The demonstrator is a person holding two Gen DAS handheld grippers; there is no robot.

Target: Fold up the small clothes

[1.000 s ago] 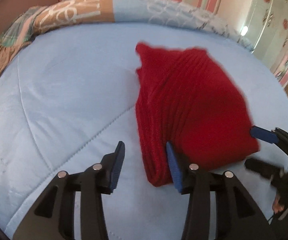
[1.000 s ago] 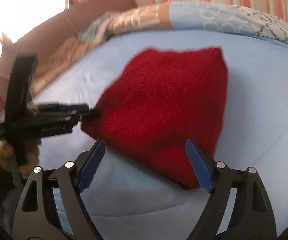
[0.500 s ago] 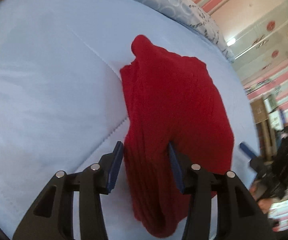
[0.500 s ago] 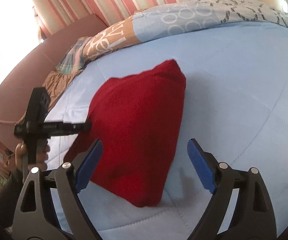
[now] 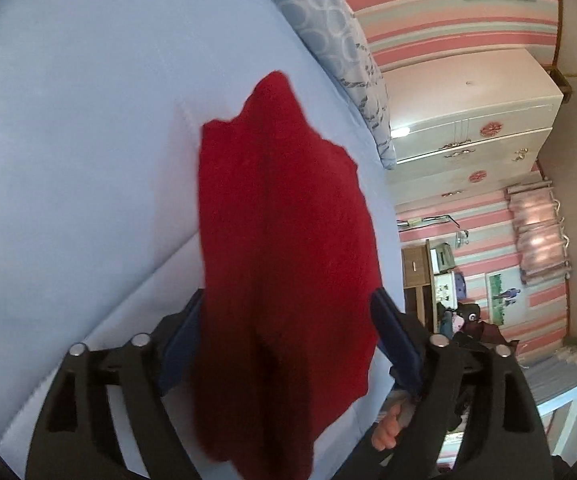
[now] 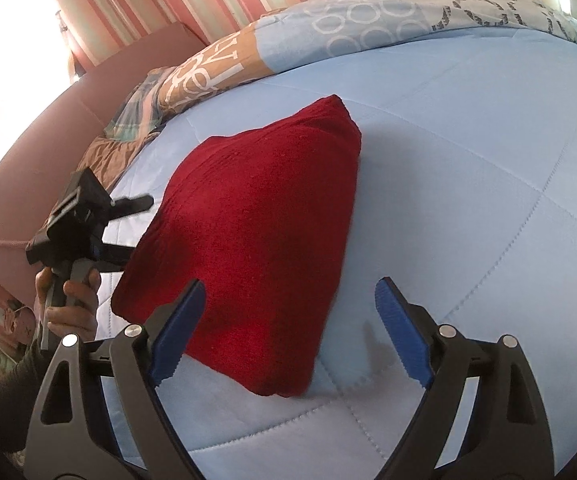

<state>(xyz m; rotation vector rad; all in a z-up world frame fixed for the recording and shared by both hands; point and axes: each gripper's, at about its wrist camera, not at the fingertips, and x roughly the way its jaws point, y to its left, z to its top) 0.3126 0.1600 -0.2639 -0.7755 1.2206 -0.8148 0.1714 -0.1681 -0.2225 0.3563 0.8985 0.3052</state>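
a: where's the folded dark red knitted garment (image 6: 256,236)?

b: lying on the pale blue quilted bedspread (image 6: 468,168), one pointed corner aimed toward the patterned blue and orange blanket (image 6: 328,28) bunched along the far edge of the bed.

a: and the right gripper (image 6: 288,332)?

b: its blue-padded jaws are spread wide. the near corner of the garment lies under the gap between them, closer to the left pad. the right pad hangs over bare bedspread. neither pad presses the cloth.

a: the left gripper (image 5: 288,332)?

b: its jaws are opening. in its own view the near end of the red knit fills the space between the pads, its edges just reaching them; i see no pinch on the cloth. from the right wrist view that gripper (image 6: 128,228) sits at the garment's left edge, its black fingers either side of the cloth's border, gripped by a person's hand (image 6: 68,300).

a: is the garment lifted?

b: in the right wrist view it rests flat on the bedspread.
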